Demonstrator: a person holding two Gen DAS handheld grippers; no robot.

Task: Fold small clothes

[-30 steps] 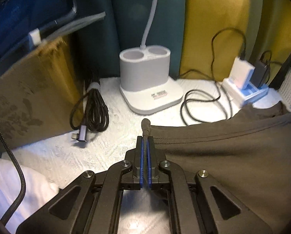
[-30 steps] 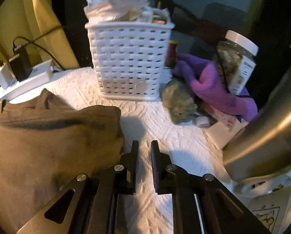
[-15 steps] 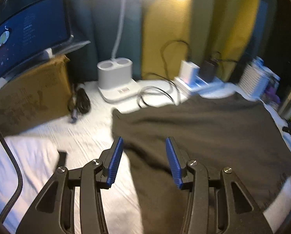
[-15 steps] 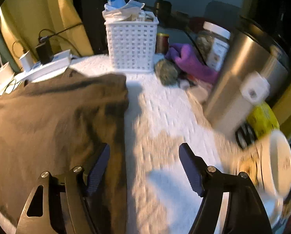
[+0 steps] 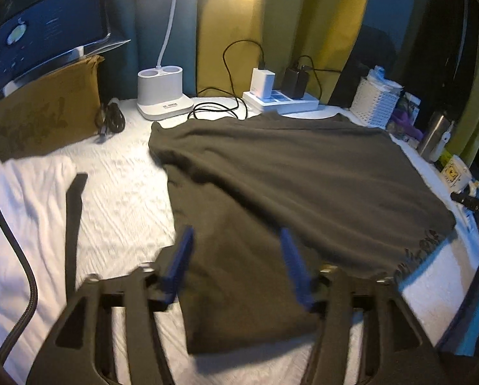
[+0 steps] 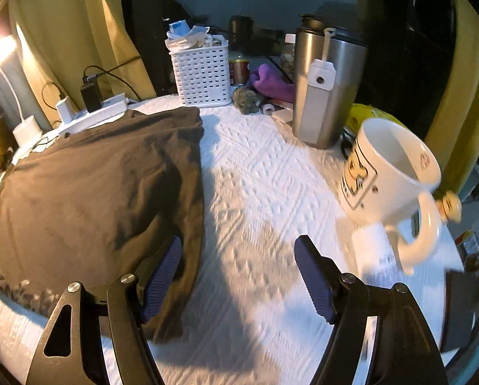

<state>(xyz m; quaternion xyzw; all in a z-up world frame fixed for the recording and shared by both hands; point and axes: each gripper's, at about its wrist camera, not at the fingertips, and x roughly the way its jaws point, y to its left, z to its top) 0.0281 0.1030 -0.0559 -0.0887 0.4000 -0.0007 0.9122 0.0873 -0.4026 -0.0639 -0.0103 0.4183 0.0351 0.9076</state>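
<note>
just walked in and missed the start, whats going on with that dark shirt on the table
A person with a gripper in each hand is folding the dark shirt, which lies flat on the white table cover. Neither gripper holds it. The left gripper hangs above the shirt's near part, its jaws opening. The right gripper is open over the shirt's right edge, near a white mug.

Opening left hand-held gripper (image 5: pixel 236 263) above flat dark garment (image 5: pixel 287 176)

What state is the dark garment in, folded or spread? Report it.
Folded: the dark garment lies flat on the white cloth, a top layer doubled over the lower one.
</note>
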